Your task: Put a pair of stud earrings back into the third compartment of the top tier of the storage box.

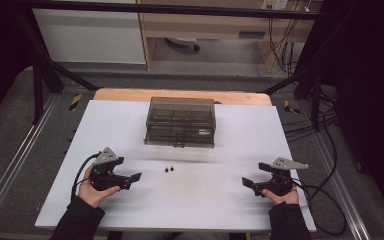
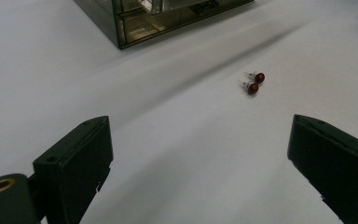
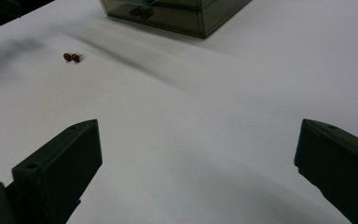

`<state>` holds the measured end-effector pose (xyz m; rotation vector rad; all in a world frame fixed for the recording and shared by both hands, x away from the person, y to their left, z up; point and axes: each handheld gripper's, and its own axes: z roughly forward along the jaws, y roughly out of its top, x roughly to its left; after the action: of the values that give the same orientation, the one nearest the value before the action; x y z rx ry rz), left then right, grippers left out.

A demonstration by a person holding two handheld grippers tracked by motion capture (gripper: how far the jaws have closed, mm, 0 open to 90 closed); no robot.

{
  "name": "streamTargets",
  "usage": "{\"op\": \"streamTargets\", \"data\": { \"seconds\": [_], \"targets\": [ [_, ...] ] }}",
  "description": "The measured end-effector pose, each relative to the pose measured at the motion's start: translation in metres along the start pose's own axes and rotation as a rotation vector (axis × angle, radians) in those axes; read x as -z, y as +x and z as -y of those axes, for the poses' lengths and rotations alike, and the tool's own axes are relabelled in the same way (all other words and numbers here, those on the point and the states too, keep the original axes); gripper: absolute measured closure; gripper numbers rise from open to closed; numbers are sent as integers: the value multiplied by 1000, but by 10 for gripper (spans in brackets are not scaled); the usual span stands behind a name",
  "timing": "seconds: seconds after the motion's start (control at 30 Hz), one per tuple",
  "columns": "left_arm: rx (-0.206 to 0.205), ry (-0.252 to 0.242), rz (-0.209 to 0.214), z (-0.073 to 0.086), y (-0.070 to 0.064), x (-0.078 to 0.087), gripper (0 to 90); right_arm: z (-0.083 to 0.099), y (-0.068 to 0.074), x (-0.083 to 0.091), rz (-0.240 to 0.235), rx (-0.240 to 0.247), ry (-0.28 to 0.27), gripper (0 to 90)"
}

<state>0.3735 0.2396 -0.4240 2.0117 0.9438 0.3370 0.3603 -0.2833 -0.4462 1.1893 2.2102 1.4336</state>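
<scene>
Left tool [image 1: 136, 176] spread, right tool [image 1: 247, 183] spread, two red beads [image 2: 254, 82] between, unlabelled smoky box [image 1: 181, 121] beyond

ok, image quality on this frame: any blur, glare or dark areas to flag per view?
High view: the white table is evenly lit without glare, surroundings fall to near black, and the two small red pieces are tiny. Left gripper view: red pieces fairly sharp, near jaws soft, smoky drawer box cut off at the top. Right gripper view: soft diagonal shadow streaks cross the table, jaws blurred.
</scene>
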Motion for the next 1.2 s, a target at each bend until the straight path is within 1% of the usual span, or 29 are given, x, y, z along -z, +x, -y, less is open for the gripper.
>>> {"op": "streamTargets", "data": {
  "seconds": [0.27,0.4,0.47,0.5,0.53,0.73,0.9,1.03,1.1,1.2],
  "targets": [
    [-15,14,9,-10,-14,-15,77,0,0,0,-1,-1,1,14],
    [-13,18,7,-13,-21,-24,93,0,0,0,-1,-1,1,14],
    [-14,25,8,-15,-24,-28,101,0,0,0,0,-1,1,14],
    [-21,35,1,-17,-26,-31,103,0,0,0,0,0,1,14],
    [-21,35,1,-17,-26,-31,104,0,0,0,0,0,1,14],
    [-30,63,-1,-21,-35,-45,124,0,0,0,0,3,0,15],
    [-35,77,-5,-24,-40,-54,164,0,0,-1,1,1,2,16],
    [-18,81,-5,-26,-42,-60,207,0,0,-1,2,-3,7,16],
    [-19,85,-13,-27,-43,-63,213,0,0,-1,3,-2,8,16],
    [-16,91,-15,-27,-45,-66,261,0,0,-1,5,1,8,16]
  ]
}}
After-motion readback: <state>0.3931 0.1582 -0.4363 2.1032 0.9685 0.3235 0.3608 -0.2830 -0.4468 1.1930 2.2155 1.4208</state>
